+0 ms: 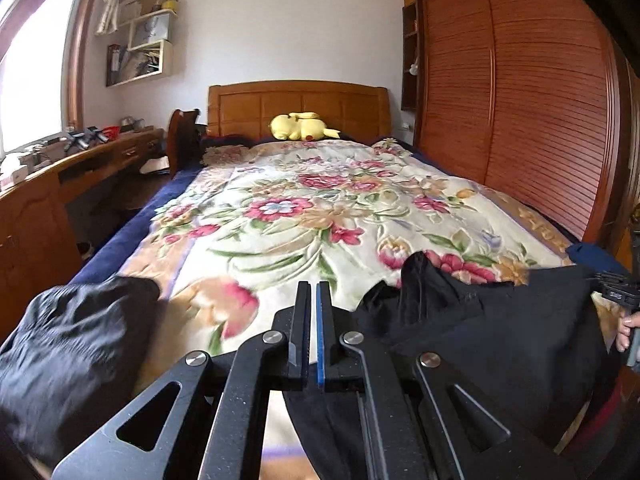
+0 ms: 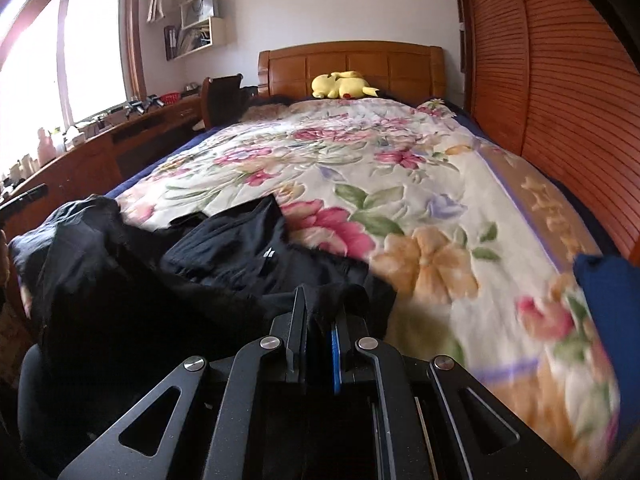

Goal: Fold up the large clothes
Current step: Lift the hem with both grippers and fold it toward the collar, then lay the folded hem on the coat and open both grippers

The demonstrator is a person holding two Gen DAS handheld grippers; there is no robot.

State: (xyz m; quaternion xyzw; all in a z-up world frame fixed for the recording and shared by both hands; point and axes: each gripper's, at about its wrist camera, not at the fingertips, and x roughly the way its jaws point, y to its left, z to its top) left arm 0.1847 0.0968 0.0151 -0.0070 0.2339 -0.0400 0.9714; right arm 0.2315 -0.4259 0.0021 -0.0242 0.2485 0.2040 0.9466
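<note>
My left tongs are closed, the two fingers nearly meeting with only a thin slit between them. Black cloth runs beneath them and off to the right, but at the tips I can see no fabric caught, so I cannot tell whether they have hold of anything. My right tongs are pinched down on a fold of the black garment, which bunches up between the fingers right at the tips.

The garment lies crumpled across the near end of the bed, on top of the floral blanket. In the left wrist view one dark heap sits at the near left and another mass spreads across the near right, with a bare stretch of blanket between them. In the right wrist view the cloth piles up to the left of the tongs, and a small white logo shows on a flatter part just beyond them.

At the far end of the bed a yellow plush toy lies against the wooden headboard. A slatted wooden wardrobe stands along the right side. A wooden bench carrying small clutter runs along the left under the window. A blue cloth sits at the near right edge of the bed.
</note>
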